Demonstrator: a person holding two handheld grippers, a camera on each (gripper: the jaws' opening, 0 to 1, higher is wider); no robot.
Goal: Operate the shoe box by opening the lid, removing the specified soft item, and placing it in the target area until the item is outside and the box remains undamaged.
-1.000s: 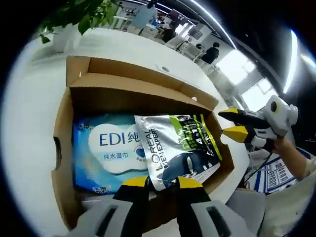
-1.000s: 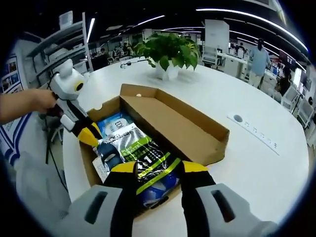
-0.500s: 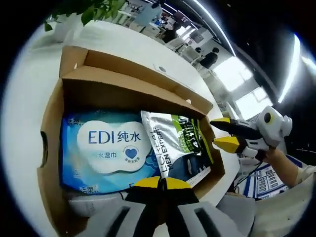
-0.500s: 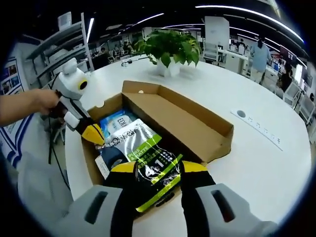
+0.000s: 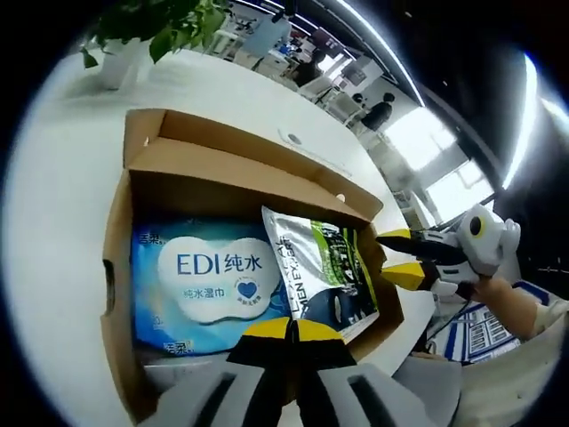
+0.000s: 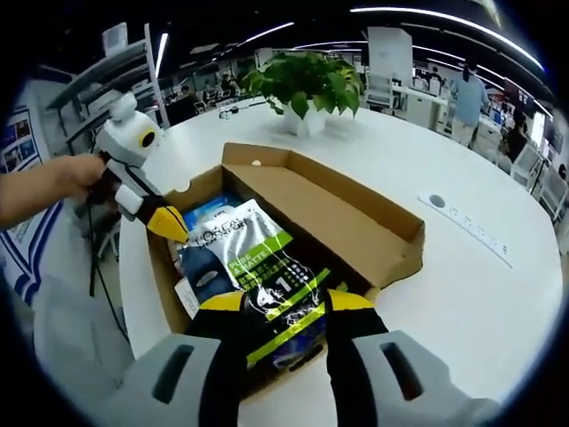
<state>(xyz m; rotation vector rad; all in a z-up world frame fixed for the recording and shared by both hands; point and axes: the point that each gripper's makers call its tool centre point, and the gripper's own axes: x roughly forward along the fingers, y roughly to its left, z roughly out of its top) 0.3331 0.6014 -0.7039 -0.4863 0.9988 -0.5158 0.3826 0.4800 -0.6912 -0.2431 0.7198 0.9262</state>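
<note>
Left gripper view: left gripper (image 5: 287, 329), jaws pressed together on the near edge of the silver-green foil pouch (image 5: 322, 276), presumably to lift it from the open brown cardboard shoe box (image 5: 240, 169); a blue wet-wipes pack (image 5: 200, 285) lies alongside.

Right gripper view: right gripper (image 6: 281, 307), jaws wide, straddles the glossy, creased pouch (image 6: 258, 267), which is inside the box (image 6: 356, 222).

An open-plan office — strip ceiling lights (image 6: 427, 20), shelving (image 6: 107, 80), desks with people (image 6: 465, 102) beyond the jaws — and a potted plant (image 6: 307, 89) on the white table (image 6: 462, 294).
</note>
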